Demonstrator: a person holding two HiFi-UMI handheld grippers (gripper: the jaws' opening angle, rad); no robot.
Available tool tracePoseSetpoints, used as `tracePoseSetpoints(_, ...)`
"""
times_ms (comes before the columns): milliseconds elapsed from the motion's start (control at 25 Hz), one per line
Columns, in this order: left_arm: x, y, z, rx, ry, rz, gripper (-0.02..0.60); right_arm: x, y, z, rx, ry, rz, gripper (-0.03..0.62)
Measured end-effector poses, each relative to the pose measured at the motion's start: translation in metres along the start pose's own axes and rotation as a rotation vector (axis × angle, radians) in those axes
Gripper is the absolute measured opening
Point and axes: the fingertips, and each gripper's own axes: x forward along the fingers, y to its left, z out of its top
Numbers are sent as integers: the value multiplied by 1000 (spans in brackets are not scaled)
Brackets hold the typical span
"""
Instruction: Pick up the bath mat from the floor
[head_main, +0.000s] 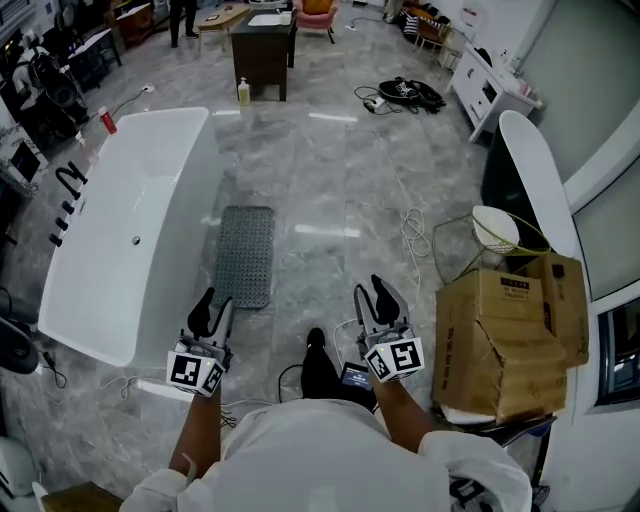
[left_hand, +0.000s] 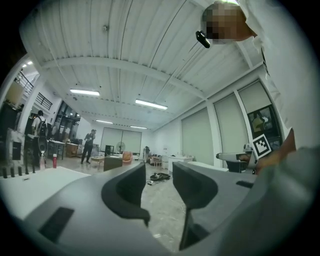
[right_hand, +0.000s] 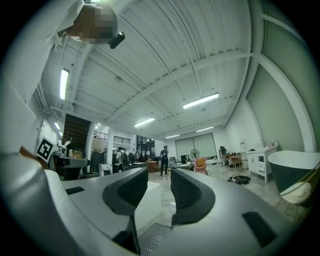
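Observation:
The grey studded bath mat (head_main: 245, 255) lies flat on the marble floor beside the white bathtub (head_main: 130, 230). My left gripper (head_main: 211, 309) is held near the mat's near end, above the floor, open with nothing between its jaws. My right gripper (head_main: 379, 297) is to the right of the mat, also open and empty. In the left gripper view the left gripper (left_hand: 160, 175) shows only floor through its gap. Through the right gripper (right_hand: 160, 182) I see a corner of the mat (right_hand: 152, 240) low down and the bathtub (right_hand: 146, 199) behind it.
A battered cardboard box (head_main: 510, 330) stands at the right, with a wire frame (head_main: 495, 228) and a dark tub (head_main: 520, 170) behind it. A white cable (head_main: 412, 235) lies on the floor. A dark cabinet (head_main: 262, 50) stands far back. The person's shoe (head_main: 315, 345) is between the grippers.

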Motion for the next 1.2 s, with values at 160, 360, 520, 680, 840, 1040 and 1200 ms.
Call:
tracePoseSetpoints(160,85,24,5,-33,0,11,172,68,-50,2,5,6,37,160)
tracePoseSetpoints(360,183,35,22,-16,-11,8,172,136,-113,10,17,-8,72,160)
tracePoseSetpoints(520,230,50,29,-6,-24,29,172,180,-144,10,23,-13,88,160)
tracePoseSetpoints(680,257,64,24,-10,-24,60,172,205,-166,1,36,-8,100,160)
tracePoseSetpoints(840,279,81,19,-21,-31,77,172,229,-185,-9,42,14,108,160)
tracePoseSetpoints(1040,311,112,1,-44,-31,112,172,275,-200,-20,26,41,128,160)
tracePoseSetpoints(1200,356,140,-21,-85,-23,131,172,329,-219,-36,11,77,172,160)
